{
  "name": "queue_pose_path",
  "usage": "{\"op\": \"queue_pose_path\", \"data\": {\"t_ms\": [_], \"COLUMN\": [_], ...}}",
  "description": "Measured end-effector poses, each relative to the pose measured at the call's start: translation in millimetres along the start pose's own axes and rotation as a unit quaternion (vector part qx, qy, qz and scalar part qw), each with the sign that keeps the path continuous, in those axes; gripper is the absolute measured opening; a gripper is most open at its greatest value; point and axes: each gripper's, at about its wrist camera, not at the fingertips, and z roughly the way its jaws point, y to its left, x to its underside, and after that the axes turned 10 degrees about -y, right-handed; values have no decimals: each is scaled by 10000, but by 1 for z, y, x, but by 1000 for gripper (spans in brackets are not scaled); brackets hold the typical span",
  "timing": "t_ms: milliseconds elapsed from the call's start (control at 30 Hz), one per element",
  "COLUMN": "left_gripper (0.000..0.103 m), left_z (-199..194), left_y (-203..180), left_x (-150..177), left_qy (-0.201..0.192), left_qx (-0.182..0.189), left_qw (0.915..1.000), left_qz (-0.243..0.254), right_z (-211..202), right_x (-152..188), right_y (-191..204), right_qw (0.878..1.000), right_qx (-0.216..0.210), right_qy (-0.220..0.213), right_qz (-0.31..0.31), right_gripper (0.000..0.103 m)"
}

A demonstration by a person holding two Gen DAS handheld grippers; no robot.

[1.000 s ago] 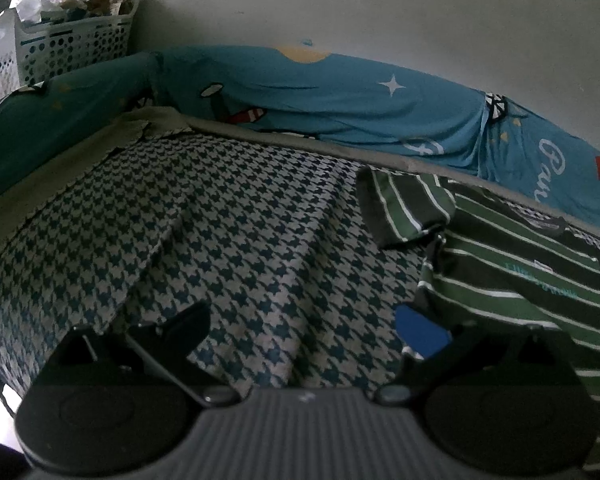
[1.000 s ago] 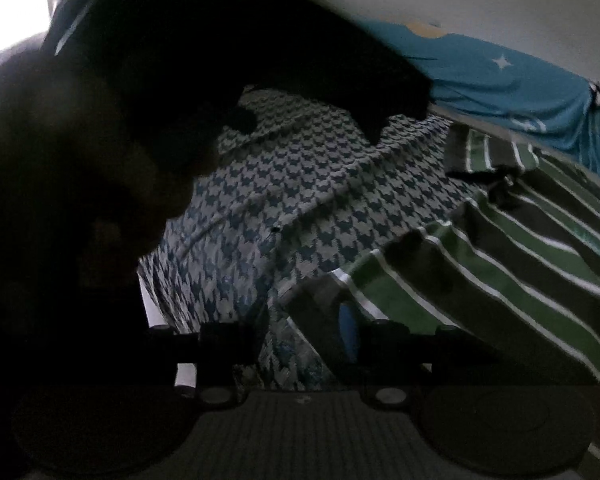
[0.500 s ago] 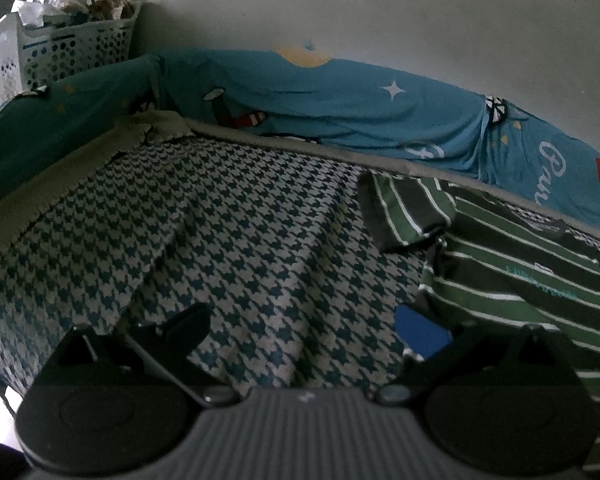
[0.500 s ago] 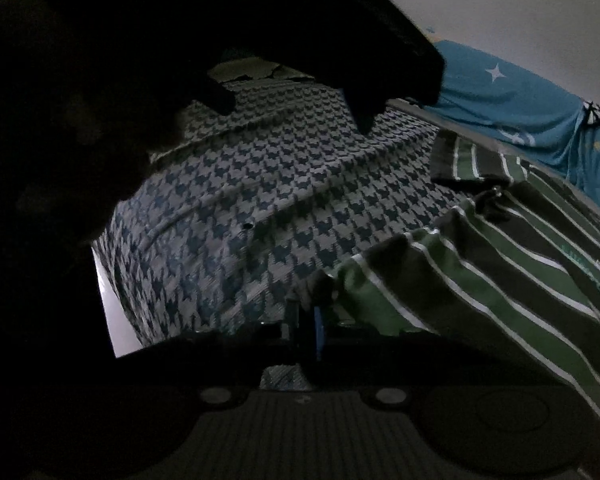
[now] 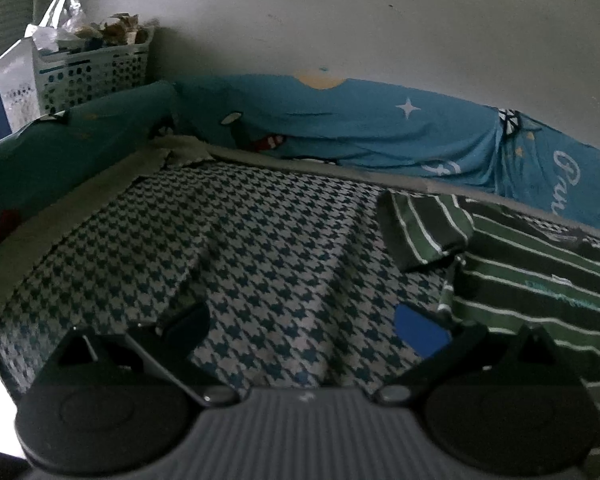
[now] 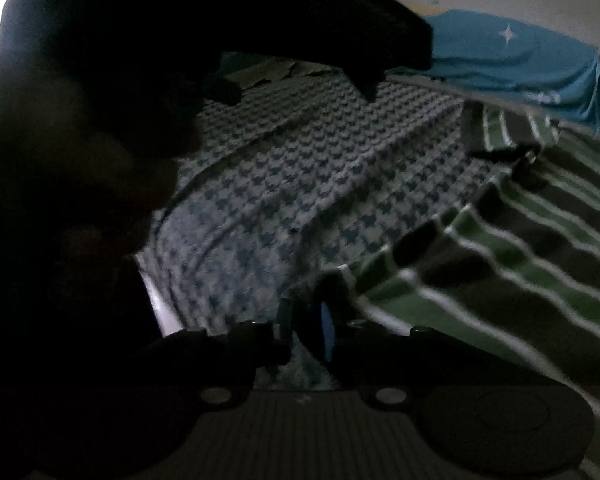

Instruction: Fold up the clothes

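A green shirt with white stripes lies spread on the right of a houndstooth bed cover; one sleeve points left. My left gripper is open and empty above the cover, its right finger beside the shirt's left edge. In the right wrist view my right gripper is shut on the lower left corner of the green shirt and lifts that edge off the cover. The left gripper and hand show as a dark mass at upper left.
A blue printed sheet covers the raised bumper along the back wall and left side. A white perforated basket with papers and a plastic bag stands at the far left corner. The bed's edge is at the near left.
My right gripper closed on the shirt's corner and has begun lifting it. My left gripper rose and tilted up slightly, staying open.
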Motion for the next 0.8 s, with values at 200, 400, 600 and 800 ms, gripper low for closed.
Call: {"op": "queue_pose_path", "data": {"t_ms": [200, 400, 600, 800], "left_gripper": [103, 103, 103, 103], "left_z": [2, 6, 11, 12], "left_y": [-10, -22, -38, -56], "left_x": [8, 18, 30, 39], "left_qy": [90, 210, 358, 431], "left_qx": [196, 470, 749, 953], "left_qw": [9997, 9984, 9958, 9927], "left_qz": [119, 232, 377, 601], "right_z": [-26, -57, -91, -136], "right_x": [1, 3, 18, 43], "right_y": [-9, -39, -70, -99], "right_qw": [9993, 9924, 9764, 9538], "right_qx": [35, 915, 1754, 2492], "right_qy": [-139, -340, -457, -438], "right_qz": [342, 753, 1177, 1620], "right_gripper": [18, 19, 19, 19]}}
